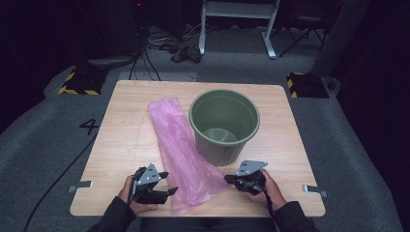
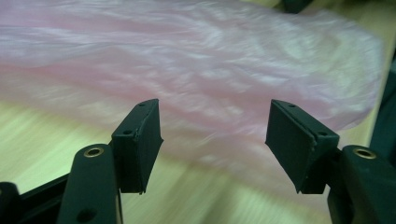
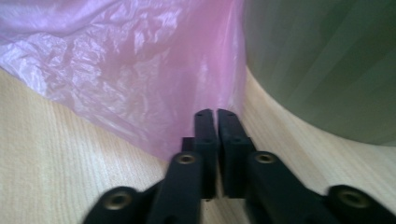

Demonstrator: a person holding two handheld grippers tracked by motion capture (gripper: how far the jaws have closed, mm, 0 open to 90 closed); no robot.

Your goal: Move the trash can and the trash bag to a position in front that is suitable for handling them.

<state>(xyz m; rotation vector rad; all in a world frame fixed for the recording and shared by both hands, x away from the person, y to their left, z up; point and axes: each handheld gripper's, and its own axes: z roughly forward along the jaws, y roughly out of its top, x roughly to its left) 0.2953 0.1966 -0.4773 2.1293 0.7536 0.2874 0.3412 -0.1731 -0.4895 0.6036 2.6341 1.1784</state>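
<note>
From above, the pink plastic bag (image 1: 180, 150) lies flat along the table (image 1: 121, 145), just left of the green bucket (image 1: 224, 124). Your left tool (image 1: 169, 182) sits at its near left edge, your right tool (image 1: 227, 179) at its near right edge.

In the left gripper view, your jaws stand wide before the bag (image 2: 201, 79), empty.

In the right gripper view, your jaws are pressed together at the bag's (image 3: 140, 70) edge; whether film is pinched, you cannot tell.

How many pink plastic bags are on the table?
1. The pink plastic bag lies flat on the wooden table, left of the green bucket, its near end between the two tools.
</note>
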